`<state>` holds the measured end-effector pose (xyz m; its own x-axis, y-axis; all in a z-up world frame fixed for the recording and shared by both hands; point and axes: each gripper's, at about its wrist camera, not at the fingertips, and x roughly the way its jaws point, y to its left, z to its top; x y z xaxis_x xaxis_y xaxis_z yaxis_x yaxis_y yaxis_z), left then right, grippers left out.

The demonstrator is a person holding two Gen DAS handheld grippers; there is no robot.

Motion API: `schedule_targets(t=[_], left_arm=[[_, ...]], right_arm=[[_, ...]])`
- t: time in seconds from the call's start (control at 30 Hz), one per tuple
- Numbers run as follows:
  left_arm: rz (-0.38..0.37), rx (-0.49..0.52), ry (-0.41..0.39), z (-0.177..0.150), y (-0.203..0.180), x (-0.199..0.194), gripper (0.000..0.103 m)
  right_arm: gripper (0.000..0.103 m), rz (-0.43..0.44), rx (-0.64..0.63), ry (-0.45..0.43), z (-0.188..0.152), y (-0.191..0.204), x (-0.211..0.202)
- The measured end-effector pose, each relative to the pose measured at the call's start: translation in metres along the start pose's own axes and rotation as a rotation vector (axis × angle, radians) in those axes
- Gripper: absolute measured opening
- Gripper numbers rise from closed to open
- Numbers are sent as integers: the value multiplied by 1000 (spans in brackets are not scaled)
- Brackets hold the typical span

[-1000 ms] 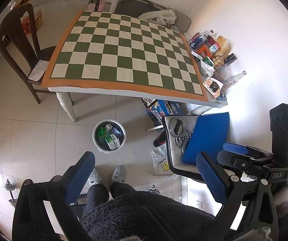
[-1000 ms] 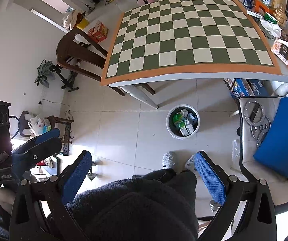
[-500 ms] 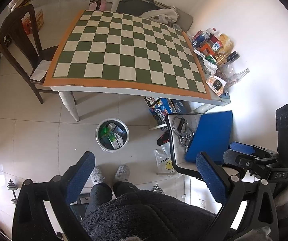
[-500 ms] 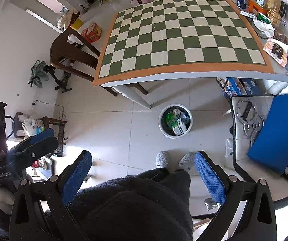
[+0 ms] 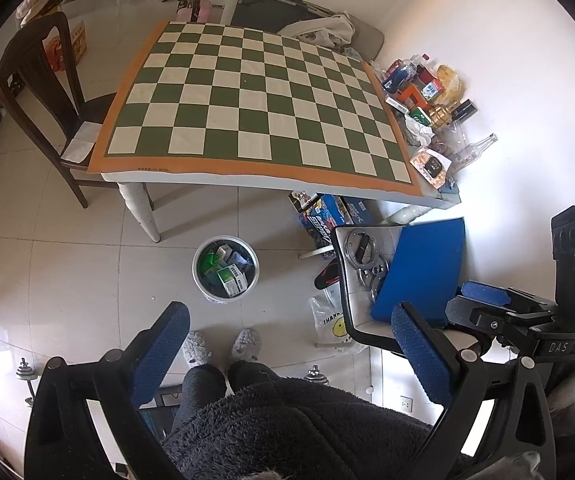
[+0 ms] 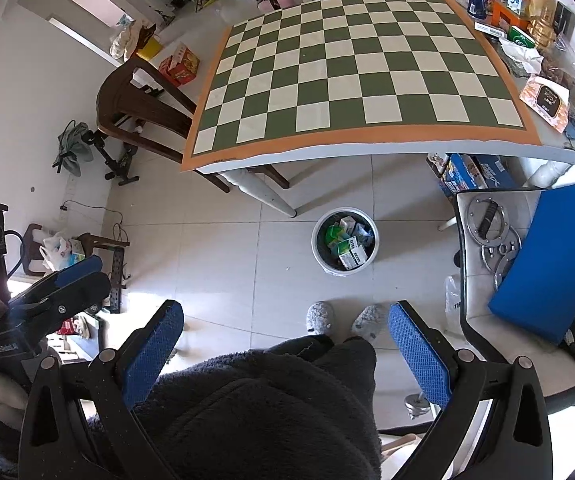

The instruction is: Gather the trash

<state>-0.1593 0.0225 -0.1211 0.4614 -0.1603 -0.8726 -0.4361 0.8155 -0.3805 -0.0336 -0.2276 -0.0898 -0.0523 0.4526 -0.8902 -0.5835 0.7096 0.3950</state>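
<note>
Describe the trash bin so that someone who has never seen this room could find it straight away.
Start at the big table covered by the green and cream checkered cloth. On the tiled floor just in front of its white near leg stands the trash bin, a small round white bucket. It is the only open container on the floor, and small cartons, some green, show inside it.

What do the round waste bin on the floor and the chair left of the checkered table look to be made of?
Round white waste bin: probably plastic, with a smooth, matte, uniformly white wall. Dark brown chair: seemingly varnished wood, with a glossy sheen on its curved back slats.
</note>
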Motion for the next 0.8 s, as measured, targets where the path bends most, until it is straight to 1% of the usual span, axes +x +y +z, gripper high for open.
schedule_targets(t=[0.8], left_arm=[[2, -3, -1, -3, -3, 0, 103]], right_arm=[[103, -1, -1, 1, -1, 0, -1]])
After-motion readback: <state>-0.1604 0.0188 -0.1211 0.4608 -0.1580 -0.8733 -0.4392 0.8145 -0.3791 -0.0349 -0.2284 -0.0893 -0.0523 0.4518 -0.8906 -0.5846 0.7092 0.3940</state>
